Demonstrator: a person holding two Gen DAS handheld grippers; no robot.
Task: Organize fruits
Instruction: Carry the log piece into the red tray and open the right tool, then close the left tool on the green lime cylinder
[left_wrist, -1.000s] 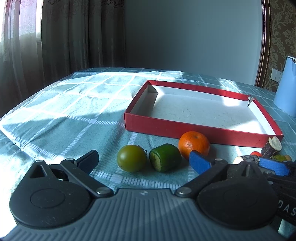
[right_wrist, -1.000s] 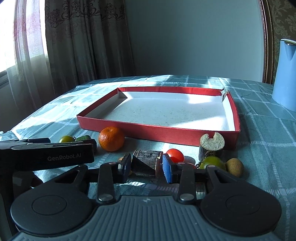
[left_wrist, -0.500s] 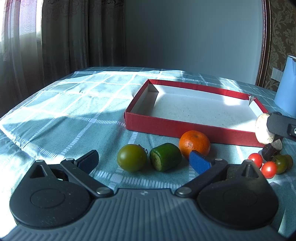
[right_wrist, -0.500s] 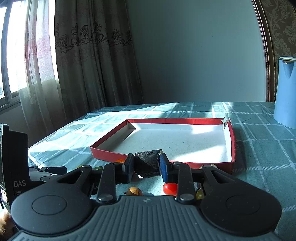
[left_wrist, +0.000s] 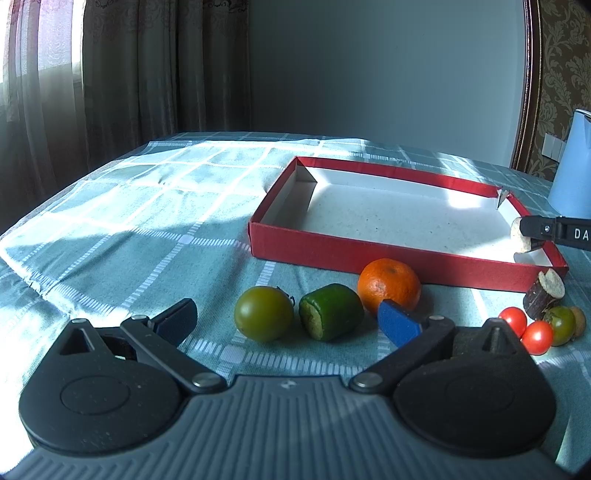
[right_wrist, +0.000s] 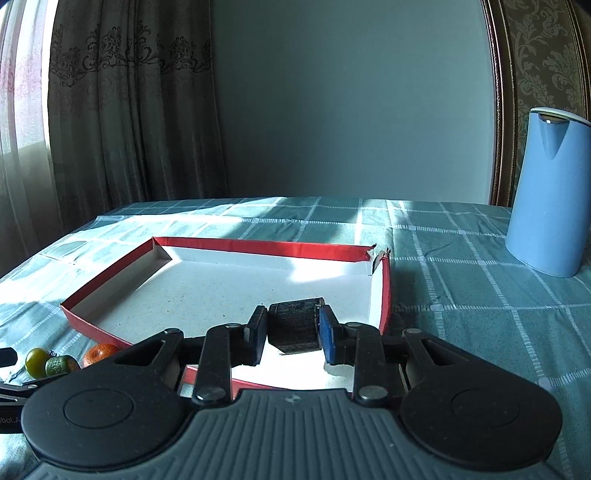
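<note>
We are holding a short dark-skinned chunk (right_wrist: 295, 328) in the right gripper (right_wrist: 293, 334), its jaws closed on the chunk's two sides, over the near right part of the red tray (right_wrist: 110, 291). In the left wrist view its pale cut end (left_wrist: 520, 236) is showing just inside the tray's right wall, so we are judging the long axis to be running roughly level, along the line of the fingers, cut face pointing left toward the tray's middle. It is looking stiff, woody and light, with a rough rind that should not be slipping; a grip across the middle of the rind seems right.

The left gripper (left_wrist: 286, 319) is hovering with jaws wide apart and holding nothing, in front of the tray. Between its fingers, on the worktop (left_wrist: 147, 206), a green tomato (left_wrist: 264, 313), a stubby green chunk (left_wrist: 330, 316) and a mandarin (left_wrist: 389, 284) are sitting in a row near the tray's front wall. The green chunk is lying on its side, cut end facing us. The mandarin and tomato are probably softer, so we are favouring a gentle squeeze there.
</note>
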